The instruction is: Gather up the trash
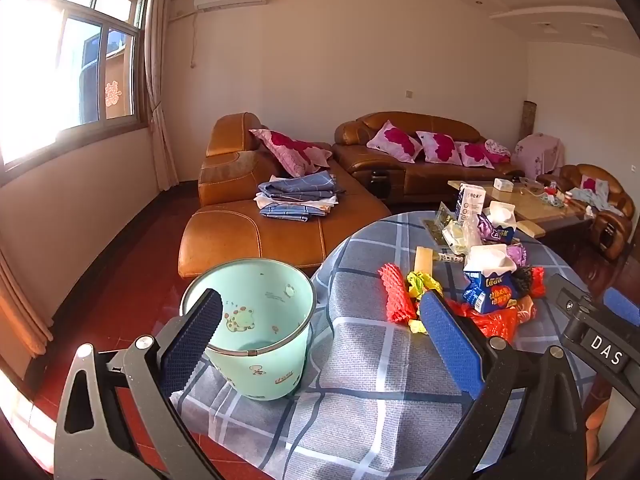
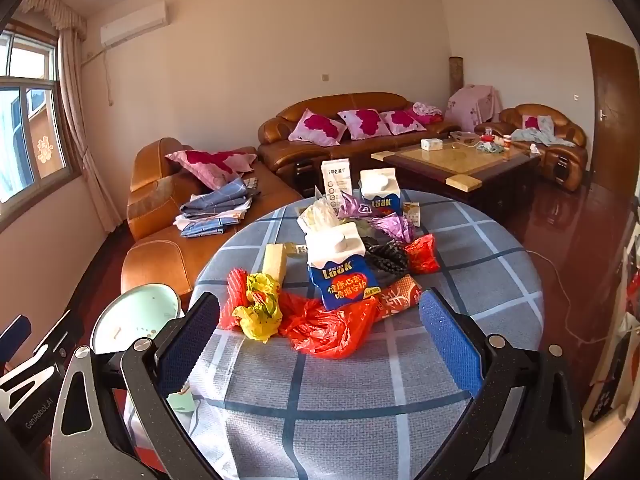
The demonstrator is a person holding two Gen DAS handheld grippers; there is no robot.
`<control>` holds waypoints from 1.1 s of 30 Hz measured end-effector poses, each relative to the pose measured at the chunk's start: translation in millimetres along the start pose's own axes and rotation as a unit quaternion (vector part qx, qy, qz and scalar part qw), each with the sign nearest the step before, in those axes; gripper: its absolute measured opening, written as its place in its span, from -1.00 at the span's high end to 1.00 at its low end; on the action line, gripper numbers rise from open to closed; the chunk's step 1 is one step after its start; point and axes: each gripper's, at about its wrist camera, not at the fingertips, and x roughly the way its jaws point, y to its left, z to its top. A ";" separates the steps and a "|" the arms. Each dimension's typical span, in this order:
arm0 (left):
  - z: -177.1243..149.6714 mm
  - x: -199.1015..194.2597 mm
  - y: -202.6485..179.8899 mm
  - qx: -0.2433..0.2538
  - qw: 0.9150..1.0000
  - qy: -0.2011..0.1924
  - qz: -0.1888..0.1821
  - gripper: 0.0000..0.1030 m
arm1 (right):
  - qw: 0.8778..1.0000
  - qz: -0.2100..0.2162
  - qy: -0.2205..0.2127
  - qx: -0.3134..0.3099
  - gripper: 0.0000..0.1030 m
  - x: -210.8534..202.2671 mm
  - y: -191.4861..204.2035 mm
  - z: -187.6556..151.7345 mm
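Observation:
A pile of trash lies on the round table (image 2: pixel 460 280) with a blue-grey checked cloth: a blue LOOK milk carton (image 2: pixel 340 268), a red plastic bag (image 2: pixel 332 326), a yellow crumpled bag (image 2: pixel 260 306), red foam netting (image 1: pixel 396 294), purple wrappers (image 2: pixel 390 226). A pale green waste bin (image 1: pixel 256 328) stands at the table's left edge. My left gripper (image 1: pixel 320 320) is open and empty, its left finger in front of the bin's rim. My right gripper (image 2: pixel 320 320) is open and empty, just short of the red bag.
A second LOOK carton (image 2: pixel 380 192) and a white box (image 2: pixel 337 178) stand at the table's far side. Brown leather sofas (image 2: pixel 344 120) with pink cushions, folded cloths (image 1: pixel 298 196) and a coffee table (image 2: pixel 460 160) lie behind. The floor is red.

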 end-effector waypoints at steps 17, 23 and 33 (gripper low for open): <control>0.6 -0.7 -1.3 0.001 1.000 0.000 0.000 -0.89 | 1.000 0.001 -0.001 0.003 -0.91 -7.1 0.0 -1.0; 0.6 -0.8 -0.6 0.001 1.000 0.000 0.000 -0.89 | 1.000 0.001 -0.002 0.003 -0.91 -9.8 -3.2 -2.3; 0.5 -0.9 -0.9 0.000 1.000 0.000 -0.001 -0.89 | 1.000 0.002 -0.007 0.002 -0.91 -12.8 2.3 -2.3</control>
